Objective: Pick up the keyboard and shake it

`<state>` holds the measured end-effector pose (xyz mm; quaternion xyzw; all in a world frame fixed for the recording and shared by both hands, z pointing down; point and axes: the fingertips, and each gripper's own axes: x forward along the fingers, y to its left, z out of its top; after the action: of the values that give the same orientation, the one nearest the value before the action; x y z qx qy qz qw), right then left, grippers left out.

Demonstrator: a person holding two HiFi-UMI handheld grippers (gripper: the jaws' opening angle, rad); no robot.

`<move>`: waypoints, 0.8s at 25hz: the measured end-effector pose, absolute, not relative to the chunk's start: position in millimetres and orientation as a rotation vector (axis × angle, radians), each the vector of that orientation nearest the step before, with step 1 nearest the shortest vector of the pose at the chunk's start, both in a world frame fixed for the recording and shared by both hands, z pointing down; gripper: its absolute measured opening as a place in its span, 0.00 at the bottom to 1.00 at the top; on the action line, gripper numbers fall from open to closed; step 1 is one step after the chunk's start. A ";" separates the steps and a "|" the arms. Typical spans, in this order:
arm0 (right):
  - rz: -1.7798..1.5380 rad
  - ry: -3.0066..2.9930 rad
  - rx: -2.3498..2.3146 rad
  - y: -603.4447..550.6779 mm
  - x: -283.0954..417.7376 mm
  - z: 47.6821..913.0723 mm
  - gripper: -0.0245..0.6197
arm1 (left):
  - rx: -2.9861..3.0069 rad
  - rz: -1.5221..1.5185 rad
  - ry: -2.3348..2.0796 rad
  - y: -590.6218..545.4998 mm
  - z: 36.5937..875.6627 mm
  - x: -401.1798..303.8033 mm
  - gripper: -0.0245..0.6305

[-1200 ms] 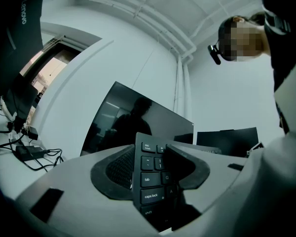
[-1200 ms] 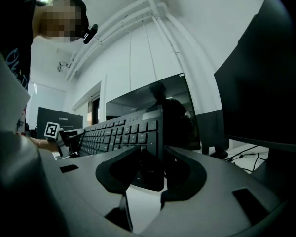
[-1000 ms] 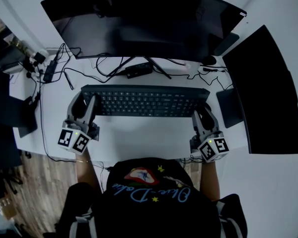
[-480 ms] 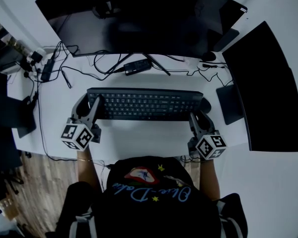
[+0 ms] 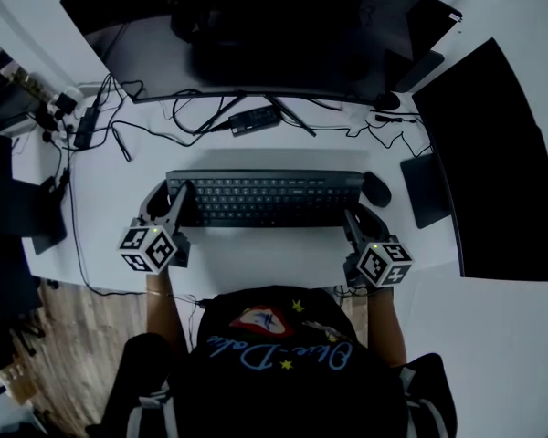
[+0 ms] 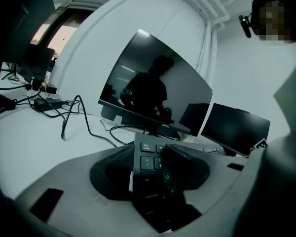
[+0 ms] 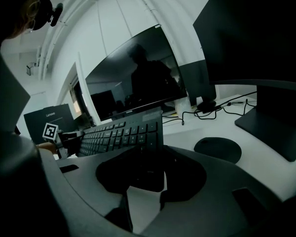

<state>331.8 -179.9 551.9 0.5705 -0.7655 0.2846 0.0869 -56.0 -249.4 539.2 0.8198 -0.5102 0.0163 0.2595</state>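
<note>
A black keyboard (image 5: pixel 265 199) is held off the white desk (image 5: pixel 256 254) in front of the person. My left gripper (image 5: pixel 171 210) is shut on its left end. In the left gripper view the pads clamp the keyboard (image 6: pixel 153 164) at the tab and caps-lock keys, with the left gripper (image 6: pixel 155 174) around it. My right gripper (image 5: pixel 356 224) is shut on the right end. In the right gripper view the keyboard (image 7: pixel 121 132) rises tilted out of the right gripper (image 7: pixel 150 172), with bare desk showing beneath it.
A wide curved monitor (image 5: pixel 256 35) stands behind the keyboard, and a second dark screen (image 5: pixel 493 162) is at the right. A black mouse (image 5: pixel 376 190) lies by the keyboard's right end. Cables and a power brick (image 5: pixel 253 121) lie under the monitor. The desk's left edge drops to a wooden floor (image 5: pixel 64 336).
The keyboard, held at both ends, has come nearer to the person, and both grippers have drawn inward with it. The mouse now shows clear of its right end.
</note>
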 end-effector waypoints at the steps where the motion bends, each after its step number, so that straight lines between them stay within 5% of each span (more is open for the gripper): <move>1: 0.859 -2.271 1.696 -179.8 331.6 555.4 0.24 | 2.210 0.051 -1.380 -249.2 543.8 -56.3 0.32; 20: 1.051 -2.105 1.642 -172.3 331.5 606.9 0.24 | 2.063 0.197 -1.341 -244.3 604.4 -56.8 0.32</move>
<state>331.5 -172.3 606.9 0.5670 -0.7270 0.3629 0.1357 -56.8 -244.3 604.4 0.7890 -0.5126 0.0753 0.3303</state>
